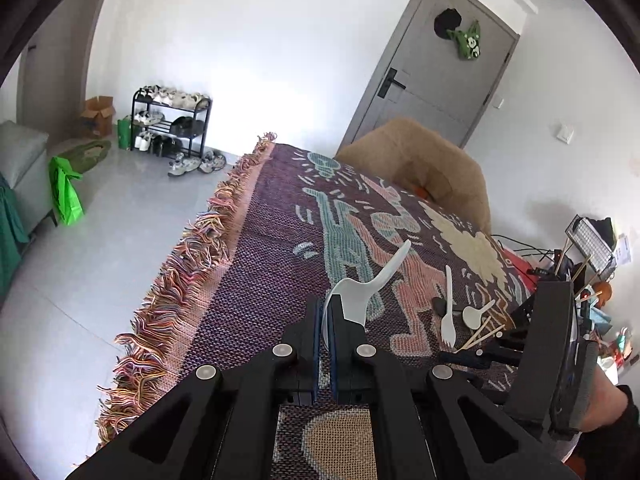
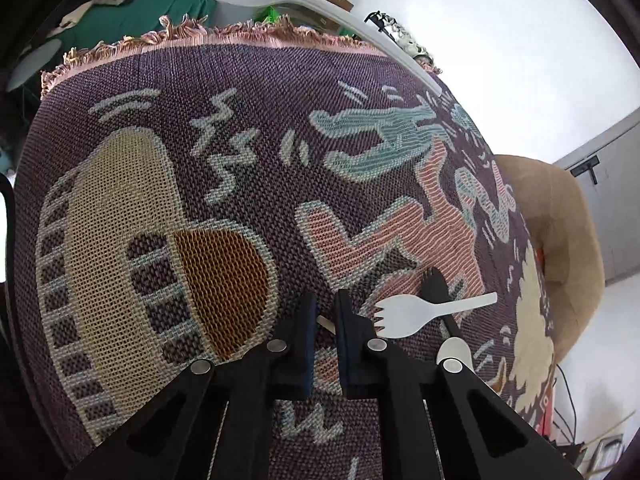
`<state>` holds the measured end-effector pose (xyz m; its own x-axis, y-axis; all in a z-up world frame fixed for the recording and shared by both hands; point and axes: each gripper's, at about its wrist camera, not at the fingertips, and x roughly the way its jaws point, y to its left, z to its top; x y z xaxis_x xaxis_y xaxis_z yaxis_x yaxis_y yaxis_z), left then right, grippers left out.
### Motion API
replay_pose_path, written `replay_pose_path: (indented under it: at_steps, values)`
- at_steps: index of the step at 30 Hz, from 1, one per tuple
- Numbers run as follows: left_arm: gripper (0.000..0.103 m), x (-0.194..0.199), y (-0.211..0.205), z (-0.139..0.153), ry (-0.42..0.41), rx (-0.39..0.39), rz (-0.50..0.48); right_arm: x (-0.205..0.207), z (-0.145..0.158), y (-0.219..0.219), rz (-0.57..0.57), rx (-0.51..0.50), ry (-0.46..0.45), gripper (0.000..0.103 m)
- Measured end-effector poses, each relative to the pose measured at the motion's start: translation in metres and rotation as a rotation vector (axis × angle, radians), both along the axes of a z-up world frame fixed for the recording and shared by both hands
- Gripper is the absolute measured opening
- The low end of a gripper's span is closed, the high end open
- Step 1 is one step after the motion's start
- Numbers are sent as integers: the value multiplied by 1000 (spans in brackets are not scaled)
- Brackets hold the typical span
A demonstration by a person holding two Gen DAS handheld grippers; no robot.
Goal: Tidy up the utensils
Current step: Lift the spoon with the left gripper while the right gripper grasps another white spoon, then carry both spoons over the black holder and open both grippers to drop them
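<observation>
Left wrist view: coarse woven purple tapestry (image 1: 256, 264) with rainbow fringe and cartoon figures, left gripper (image 1: 329, 312) clamped narrow on the bowl of a smooth white plastic ladle-spoon (image 1: 370, 282), handle curving up and away; off to its right, flat white spork (image 1: 448, 312), small white spoon (image 1: 476, 314) and thin wooden sticks (image 1: 482, 334) beside the right gripper (image 1: 560, 344). Right wrist view: same weave close up, right gripper's jaws narrow around a wooden stick (image 2: 326, 324), spork (image 2: 420, 310) just right of the fingertips, ladle-spoon (image 2: 320, 4) far ahead above the fringe; no legible writing anywhere.
</observation>
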<state>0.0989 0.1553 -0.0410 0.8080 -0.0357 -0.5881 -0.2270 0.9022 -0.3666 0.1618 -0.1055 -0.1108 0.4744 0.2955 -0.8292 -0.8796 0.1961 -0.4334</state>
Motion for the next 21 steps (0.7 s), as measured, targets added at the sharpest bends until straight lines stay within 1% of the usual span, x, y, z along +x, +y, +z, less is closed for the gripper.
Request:
replay_pose_path:
  at_steps: [3, 6, 10, 13, 16, 21]
  values:
    - [3, 0, -2, 4, -6, 7, -7, 1, 17, -9, -23, 76, 29, 9]
    - [3, 2, -7, 9, -12, 22, -20, 8, 47, -29, -77, 193, 51, 9]
    - [3, 3, -21, 23, -36, 75, -51, 21, 93, -64, -173, 363, 60, 8]
    - [3, 5, -36, 37, -56, 120, -99, 29, 123, -93, -242, 484, 58, 6]
    - [3, 9, -57, 52, -73, 177, -156, 40, 143, -121, -307, 574, 39, 5]
    - [3, 16, -89, 71, -97, 250, -224, 50, 164, -164, -398, 681, 7, 5]
